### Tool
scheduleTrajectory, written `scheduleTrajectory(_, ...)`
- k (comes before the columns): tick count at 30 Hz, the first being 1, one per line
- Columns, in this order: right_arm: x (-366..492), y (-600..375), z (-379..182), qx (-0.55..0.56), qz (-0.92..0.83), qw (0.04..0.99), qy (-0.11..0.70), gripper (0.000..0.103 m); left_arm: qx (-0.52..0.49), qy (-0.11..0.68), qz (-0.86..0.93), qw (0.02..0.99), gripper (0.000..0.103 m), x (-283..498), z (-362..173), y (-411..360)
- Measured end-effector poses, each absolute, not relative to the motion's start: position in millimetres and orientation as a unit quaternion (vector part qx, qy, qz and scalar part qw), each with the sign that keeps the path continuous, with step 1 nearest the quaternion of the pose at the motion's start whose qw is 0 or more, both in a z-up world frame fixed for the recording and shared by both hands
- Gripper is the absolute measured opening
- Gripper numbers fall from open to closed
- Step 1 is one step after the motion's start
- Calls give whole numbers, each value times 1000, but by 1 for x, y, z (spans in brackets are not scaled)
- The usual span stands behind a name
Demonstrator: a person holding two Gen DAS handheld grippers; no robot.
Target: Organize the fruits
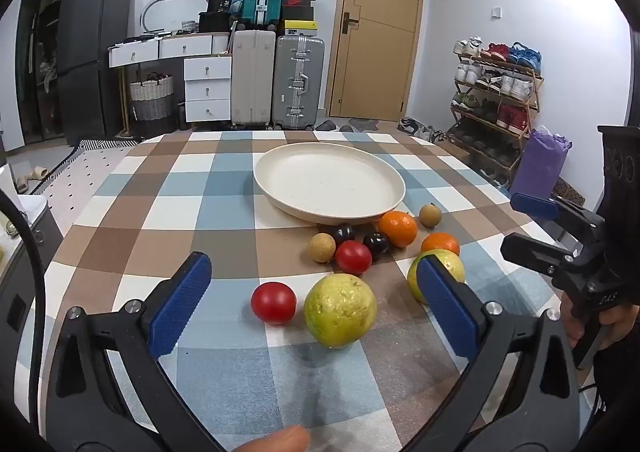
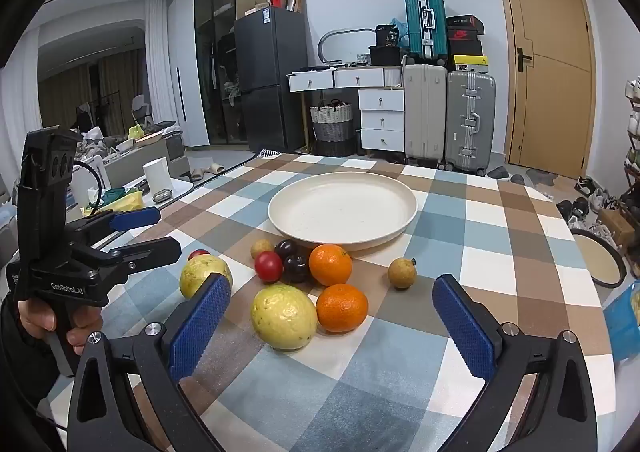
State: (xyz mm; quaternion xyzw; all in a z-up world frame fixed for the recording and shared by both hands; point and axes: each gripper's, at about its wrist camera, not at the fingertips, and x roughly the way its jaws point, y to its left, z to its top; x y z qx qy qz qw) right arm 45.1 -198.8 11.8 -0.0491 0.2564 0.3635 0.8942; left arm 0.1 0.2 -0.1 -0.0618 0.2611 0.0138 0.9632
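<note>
- Hovering short of the fruit, the left gripper [image 1: 316, 302] has its blue-padded fingers [image 1: 182, 302] spread wide and grasps nothing; the right gripper [image 2: 332, 326] is likewise released and empty.
- All the fruit lies on the checked tablecloth [image 2: 480, 236] just in front of the round cream plate [image 2: 408, 212], none on it; the plate is bare, so sorting looks not yet begun.
- Nearest the left gripper, on the near side of the plate, sits a yellow-green guava [image 1: 340, 310] with a red tomato [image 1: 273, 303] touching or almost touching its side.
- Risk: closing on that guava could nudge the tomato and send it rolling, since round fruit on a flat cloth has nothing to stop it.
- Risk: the cluster by the plate's rim is tight, so a wide pad could knock neighbours.
- Count: two guavas, two tomatoes, two oranges [image 2: 330, 264], two dark plums [image 2: 296, 268], two small tan round fruits [image 2: 402, 272], one plate.
</note>
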Motion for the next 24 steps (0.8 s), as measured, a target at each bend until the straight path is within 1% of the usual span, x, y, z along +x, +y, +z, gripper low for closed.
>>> scheduleTrajectory(24, 45, -198, 12, -51, 363, 894, 259, 103, -73, 261, 18, 962, 102, 3, -2, 5)
